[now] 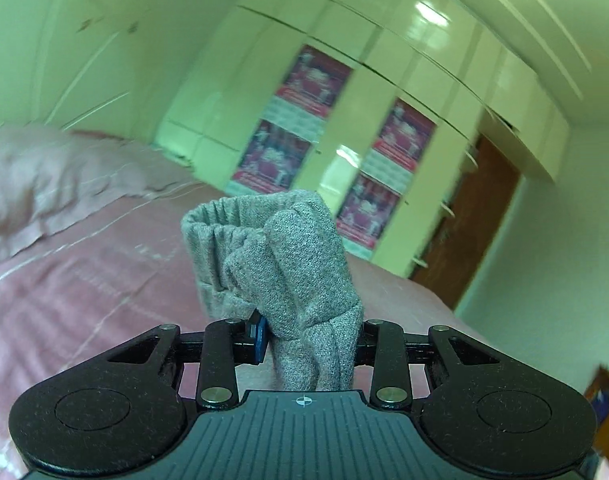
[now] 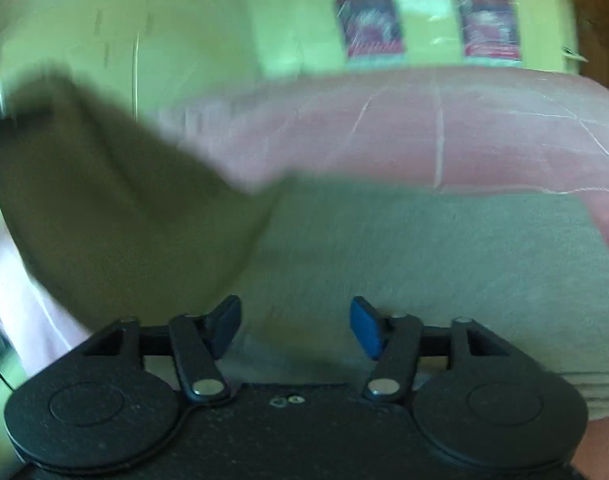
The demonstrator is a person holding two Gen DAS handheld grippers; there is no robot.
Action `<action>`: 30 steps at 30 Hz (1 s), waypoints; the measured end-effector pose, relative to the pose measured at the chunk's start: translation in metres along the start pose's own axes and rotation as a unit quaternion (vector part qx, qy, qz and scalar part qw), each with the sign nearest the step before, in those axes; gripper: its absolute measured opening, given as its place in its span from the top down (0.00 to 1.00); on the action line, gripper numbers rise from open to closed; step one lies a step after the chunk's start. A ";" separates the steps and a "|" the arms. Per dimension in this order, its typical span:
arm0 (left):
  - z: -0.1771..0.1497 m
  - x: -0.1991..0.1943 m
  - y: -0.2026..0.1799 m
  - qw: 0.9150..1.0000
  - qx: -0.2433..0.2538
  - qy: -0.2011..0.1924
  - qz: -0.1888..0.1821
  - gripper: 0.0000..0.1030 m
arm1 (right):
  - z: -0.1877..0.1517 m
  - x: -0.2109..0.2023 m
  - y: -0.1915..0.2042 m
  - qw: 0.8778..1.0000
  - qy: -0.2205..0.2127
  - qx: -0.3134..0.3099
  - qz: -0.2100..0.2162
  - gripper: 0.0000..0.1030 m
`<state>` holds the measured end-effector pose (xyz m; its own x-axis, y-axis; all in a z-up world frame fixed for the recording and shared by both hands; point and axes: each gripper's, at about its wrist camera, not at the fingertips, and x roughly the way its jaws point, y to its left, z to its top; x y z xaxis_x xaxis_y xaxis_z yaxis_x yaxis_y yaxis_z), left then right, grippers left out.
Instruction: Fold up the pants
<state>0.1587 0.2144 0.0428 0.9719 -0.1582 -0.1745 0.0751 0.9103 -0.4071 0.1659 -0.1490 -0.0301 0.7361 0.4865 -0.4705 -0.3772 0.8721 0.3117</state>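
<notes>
Black left claw (image 1: 310, 334), ribbed grey plate; right claw (image 2: 295, 326), blue pads, silver rivets

Left gripper (image 1: 310, 336) clamped on bunched cloth, raised; right gripper (image 2: 295, 326) — jaws parted, empty.

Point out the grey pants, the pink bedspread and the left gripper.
grey pants (image 1: 300, 248), left wrist view, bunched waistband end.
pink bedspread (image 1: 104, 272), left wrist view, bare flat part.
left gripper (image 1: 310, 334), left wrist view, between fingertips, on cloth.

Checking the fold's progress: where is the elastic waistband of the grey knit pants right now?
In the left wrist view the elastic waistband is lifted above the pink bedspread, bunched at centre in the left gripper.
</notes>
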 end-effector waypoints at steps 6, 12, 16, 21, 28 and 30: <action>-0.010 0.044 -0.101 0.995 0.073 0.038 -0.059 0.66 | 0.010 -0.077 -0.112 0.982 -0.093 0.155 -0.050 0.46; -0.083 0.112 -0.216 0.966 0.128 0.170 -0.148 0.43 | -0.019 -0.126 -0.188 0.951 -0.136 0.264 -0.087 0.45; -0.122 0.104 -0.229 0.965 0.098 0.216 -0.112 0.25 | -0.026 -0.129 -0.204 0.941 -0.141 0.299 -0.065 0.45; -0.094 0.034 -0.178 0.981 0.081 0.165 -0.058 0.25 | -0.021 -0.107 -0.200 0.943 -0.116 0.310 0.027 0.44; -0.089 -0.049 -0.093 0.970 0.147 0.193 0.014 0.24 | -0.016 -0.070 -0.187 0.926 -0.020 0.371 0.068 0.46; -0.096 -0.059 -0.087 0.963 0.167 0.211 0.025 0.24 | -0.015 -0.062 -0.186 0.918 -0.004 0.392 0.058 0.46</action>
<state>0.0736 0.1078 0.0024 0.8038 -0.1890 -0.5641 0.1679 0.9817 -0.0896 0.1817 -0.3403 -0.0714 0.7220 0.5710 -0.3907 0.0639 0.5073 0.8594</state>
